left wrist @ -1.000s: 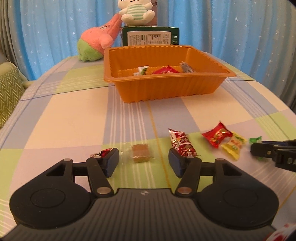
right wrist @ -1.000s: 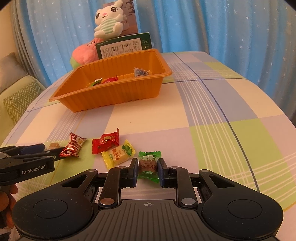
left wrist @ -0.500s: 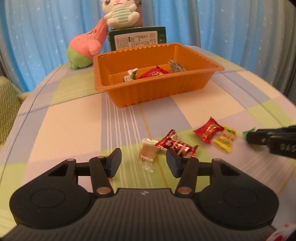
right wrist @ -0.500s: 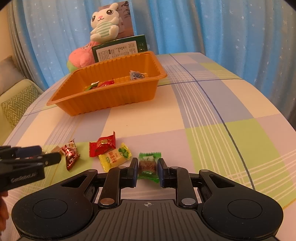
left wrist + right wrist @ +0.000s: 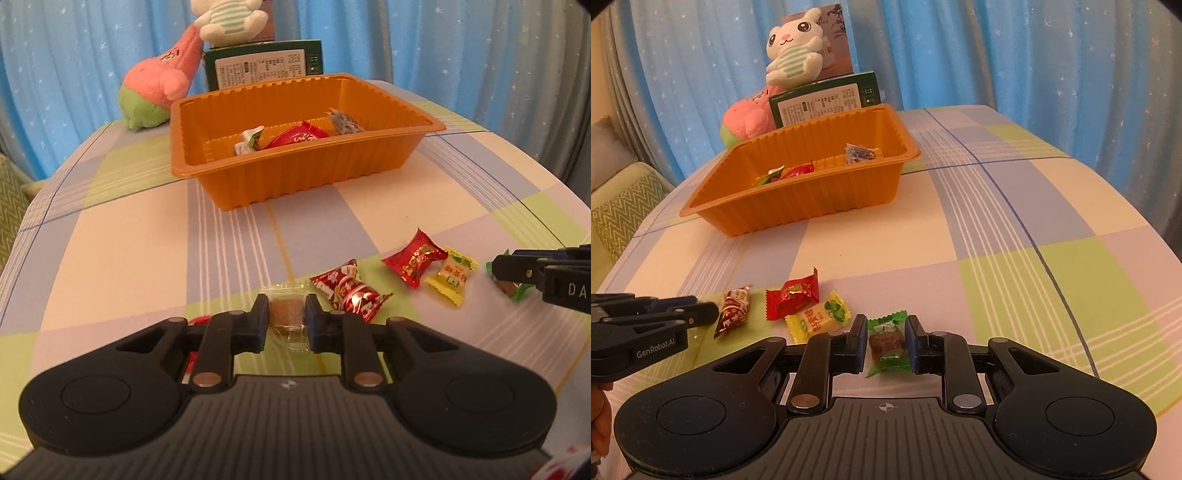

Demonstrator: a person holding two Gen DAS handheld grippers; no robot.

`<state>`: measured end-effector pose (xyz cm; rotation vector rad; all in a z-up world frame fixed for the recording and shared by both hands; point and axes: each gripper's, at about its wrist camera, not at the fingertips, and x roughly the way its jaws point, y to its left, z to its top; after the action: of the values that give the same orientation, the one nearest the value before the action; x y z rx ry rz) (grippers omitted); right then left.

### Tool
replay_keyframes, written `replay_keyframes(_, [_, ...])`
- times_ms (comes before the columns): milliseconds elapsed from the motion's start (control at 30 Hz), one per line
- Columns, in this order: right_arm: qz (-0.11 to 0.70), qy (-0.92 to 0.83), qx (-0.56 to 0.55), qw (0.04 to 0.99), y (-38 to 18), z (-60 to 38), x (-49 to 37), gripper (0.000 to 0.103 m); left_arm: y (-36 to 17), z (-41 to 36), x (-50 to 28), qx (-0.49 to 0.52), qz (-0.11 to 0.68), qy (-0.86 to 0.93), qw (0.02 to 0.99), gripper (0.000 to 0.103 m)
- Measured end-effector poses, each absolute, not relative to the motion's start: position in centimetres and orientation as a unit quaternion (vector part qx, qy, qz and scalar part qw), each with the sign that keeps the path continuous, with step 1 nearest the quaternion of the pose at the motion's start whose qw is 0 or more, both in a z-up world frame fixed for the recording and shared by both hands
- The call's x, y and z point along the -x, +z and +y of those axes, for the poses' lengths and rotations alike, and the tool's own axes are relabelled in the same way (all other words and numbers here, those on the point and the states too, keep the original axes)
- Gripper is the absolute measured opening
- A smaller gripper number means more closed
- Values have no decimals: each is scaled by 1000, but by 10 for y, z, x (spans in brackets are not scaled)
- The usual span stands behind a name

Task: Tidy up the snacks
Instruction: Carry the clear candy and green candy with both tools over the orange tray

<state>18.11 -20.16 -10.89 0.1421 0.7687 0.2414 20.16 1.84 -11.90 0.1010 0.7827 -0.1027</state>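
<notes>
Left wrist view: the left gripper (image 5: pixel 286 318) points down at a table covered in a pastel checked cloth (image 5: pixel 122 251). Its jaws have just been closing and now press on both sides of a brown candy (image 5: pixel 285 314), a small caramel-coloured block in a clear wrapper that lies on the cloth. Just to its right lies a red-and-white twisted candy (image 5: pixel 349 291), then a red foil candy (image 5: pixel 413 256) touching a yellow candy (image 5: pixel 451 275) with green print. At the right edge the right gripper (image 5: pixel 517 273) reaches in over a green-wrapped candy (image 5: pixel 511 288). Farther back stands an orange tray (image 5: pixel 295 177) with ribbed walls; a few wrapped candies lie inside it. Behind the tray are a pink and green plush toy (image 5: pixel 155 88), a dark green box (image 5: pixel 262 64) and blue curtains (image 5: pixel 443 44).

Right wrist view: the right gripper (image 5: pixel 886 341) is closed on the green-wrapped candy (image 5: pixel 888 341), a brown sweet in a crinkled green wrapper, gripped at its sides and resting on the cloth. To its left lie the yellow candy (image 5: pixel 818 321), the red foil candy (image 5: pixel 792 299) and the red-and-white twisted candy (image 5: pixel 733 312). The left gripper (image 5: pixel 701 314) enters from the left edge, its tips beside that twisted candy. The orange tray (image 5: pixel 798 199) sits well beyond, with a white rabbit plush (image 5: pixel 794 48) on the dark green box (image 5: pixel 823 101) behind it.
</notes>
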Motion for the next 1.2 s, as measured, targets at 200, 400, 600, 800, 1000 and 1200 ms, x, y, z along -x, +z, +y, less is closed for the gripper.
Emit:
replay_keyframes(200, [360, 124, -71, 922, -98, -200, -179, 21, -106, 25, -194, -16, 378, -32, 925, 18])
replay_keyframes(400, [341, 143, -70, 927, -81, -194, -181, 18, -76, 27, -193, 6, 355, -28, 934, 18])
replay_keyframes(600, [326, 149, -72, 931, -68, -194, -185, 14, -50, 25, -196, -8, 334, -40, 942, 18])
replay_keyframes(800, [341, 151, -62, 926, -71, -197, -187, 14, -40, 29, -202, -11, 327, -46, 944, 18])
replay_keyframes(1000, [368, 142, -18, 919, -92, -204, -175, 59, -53, 35, -202, 5, 341, -50, 939, 18])
replay_keyframes(1200, [376, 145, -11, 915, -103, -199, -177, 65, -57, 39, -203, 22, 346, -51, 937, 18])
